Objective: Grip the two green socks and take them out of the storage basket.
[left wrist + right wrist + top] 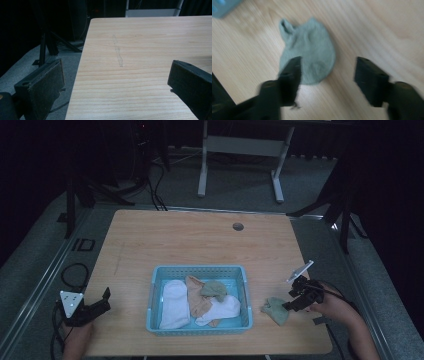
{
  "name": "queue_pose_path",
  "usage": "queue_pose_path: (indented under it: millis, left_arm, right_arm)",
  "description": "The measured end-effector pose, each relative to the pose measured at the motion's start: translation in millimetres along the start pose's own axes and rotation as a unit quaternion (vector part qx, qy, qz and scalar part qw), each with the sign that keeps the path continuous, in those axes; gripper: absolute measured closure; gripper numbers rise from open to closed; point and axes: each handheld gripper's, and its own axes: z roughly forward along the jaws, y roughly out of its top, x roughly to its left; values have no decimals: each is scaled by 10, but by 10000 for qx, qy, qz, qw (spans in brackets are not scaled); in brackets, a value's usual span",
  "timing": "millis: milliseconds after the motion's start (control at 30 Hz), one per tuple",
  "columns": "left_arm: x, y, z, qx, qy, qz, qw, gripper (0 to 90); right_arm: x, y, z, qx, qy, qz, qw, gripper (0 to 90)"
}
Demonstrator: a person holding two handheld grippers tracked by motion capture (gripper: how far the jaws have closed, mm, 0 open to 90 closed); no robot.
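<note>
A small green sock (275,310) lies flat on the wooden table (200,240), just right of a light blue basket (200,271). In the right gripper view the green sock (309,50) sits right in front of the jaws. My right gripper (289,305) hovers at its right edge, open, nothing between its fingers; the right gripper (327,72) looks blurred. Inside the basket lie a white sock (174,302), a tan sock (196,299), another green sock (215,290) and a second white one (222,310). My left gripper (102,301) rests open at the table's front left corner, and the left gripper (115,80) holds nothing.
The table has a round cable hole (238,226) near its far edge. The left table edge (82,62) drops to grey floor with black stand legs (50,42). A white desk frame (240,150) stands behind the table.
</note>
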Motion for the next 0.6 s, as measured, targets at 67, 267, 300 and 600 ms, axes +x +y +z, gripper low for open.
queue_pose_path:
  millis: [67, 267, 300, 600]
  left_arm:
    - [0, 0, 0, 0, 0, 0, 10000, 3]
    - [3, 0, -2, -12, -7, -4, 10000, 3]
    - [4, 0, -1, -8, -9, -15, 10000, 3]
    - [3, 0, -1, -8, -15, -7, 10000, 4]
  right_arm:
    - [10, 23, -31, -21, 19, -24, 10000, 342]
    - [94, 189, -193, -200, -67, -257, 9994, 273]
    - [125, 248, -235, -232, -96, -310, 9992, 272]
    - [267, 493, -318, -236, -140, -617, 9977, 278]
